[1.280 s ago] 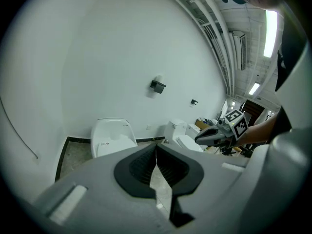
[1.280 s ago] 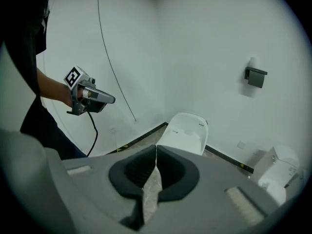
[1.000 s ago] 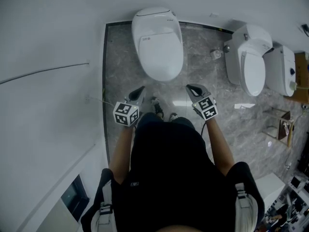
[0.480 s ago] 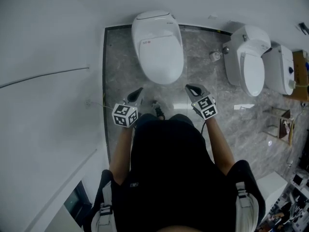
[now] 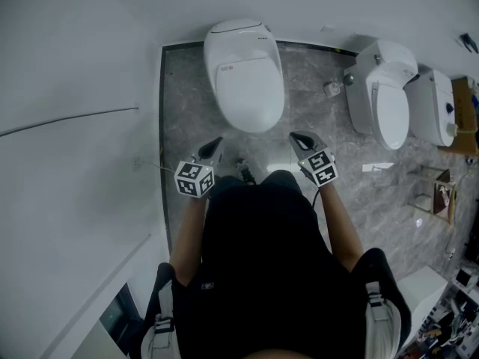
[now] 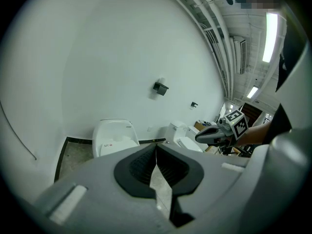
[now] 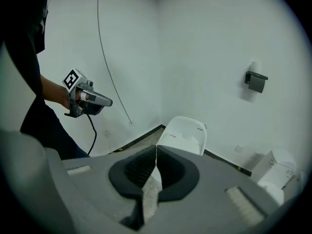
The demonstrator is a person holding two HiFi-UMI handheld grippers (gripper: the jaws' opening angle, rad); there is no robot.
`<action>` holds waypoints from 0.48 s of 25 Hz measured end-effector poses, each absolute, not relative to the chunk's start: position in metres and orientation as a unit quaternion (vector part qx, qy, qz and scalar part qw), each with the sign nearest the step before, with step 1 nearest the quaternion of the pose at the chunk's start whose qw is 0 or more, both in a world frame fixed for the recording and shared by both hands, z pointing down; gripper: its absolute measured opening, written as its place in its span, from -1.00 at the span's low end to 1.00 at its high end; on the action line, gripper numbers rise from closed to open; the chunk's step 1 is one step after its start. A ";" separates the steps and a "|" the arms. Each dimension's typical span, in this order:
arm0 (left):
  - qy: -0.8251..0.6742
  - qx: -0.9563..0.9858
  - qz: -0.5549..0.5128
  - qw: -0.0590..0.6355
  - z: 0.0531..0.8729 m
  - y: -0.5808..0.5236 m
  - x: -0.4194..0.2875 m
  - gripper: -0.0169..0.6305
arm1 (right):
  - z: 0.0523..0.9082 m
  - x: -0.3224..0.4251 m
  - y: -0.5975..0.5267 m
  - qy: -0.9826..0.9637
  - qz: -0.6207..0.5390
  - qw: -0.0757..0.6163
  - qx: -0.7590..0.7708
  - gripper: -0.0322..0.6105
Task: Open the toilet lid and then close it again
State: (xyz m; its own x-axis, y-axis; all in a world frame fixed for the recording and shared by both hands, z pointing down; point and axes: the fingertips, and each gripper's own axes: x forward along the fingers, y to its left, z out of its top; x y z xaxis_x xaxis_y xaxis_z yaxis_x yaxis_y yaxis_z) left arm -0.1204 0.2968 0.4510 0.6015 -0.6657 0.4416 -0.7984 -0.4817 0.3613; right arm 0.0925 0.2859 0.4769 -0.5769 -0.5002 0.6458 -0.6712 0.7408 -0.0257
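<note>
Toilet (image 5: 244,73): straight ahead of me against the wall, lid (image 5: 251,88) down, bowl covered so I can't see inside | left gripper (image 5: 216,140): clenched on nothing | right gripper (image 5: 295,136): clenched on nothing | both near the toilet's front, not touching it

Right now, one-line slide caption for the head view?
Person faces a lid-down toilet; left tongs and right tongs shut, empty, short of it.
</note>
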 end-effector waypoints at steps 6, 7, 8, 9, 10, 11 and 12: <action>-0.436 0.851 0.118 0.269 0.449 0.299 -0.129 -0.91 | 0.478 0.085 0.284 -0.880 0.131 0.316 0.331 -0.89; -0.437 0.850 0.117 0.269 0.450 0.300 -0.131 -0.91 | 0.478 0.083 0.283 -0.880 0.129 0.316 0.330 -0.89; -0.438 0.850 0.117 0.270 0.451 0.300 -0.132 -0.91 | 0.477 0.081 0.282 -0.880 0.127 0.316 0.330 -0.89; -0.438 0.849 0.116 0.271 0.451 0.301 -0.134 -0.91 | 0.476 0.080 0.282 -0.881 0.126 0.316 0.330 -0.89; -0.438 0.849 0.116 0.273 0.451 0.303 -0.135 -0.91 | 0.475 0.079 0.281 -0.881 0.125 0.316 0.330 -0.89; -0.437 0.848 0.117 0.275 0.452 0.304 -0.136 -0.91 | 0.474 0.078 0.281 -0.880 0.125 0.317 0.330 -0.89; -0.437 0.848 0.118 0.276 0.453 0.304 -0.137 -0.91 | 0.473 0.078 0.281 -0.880 0.125 0.317 0.330 -0.89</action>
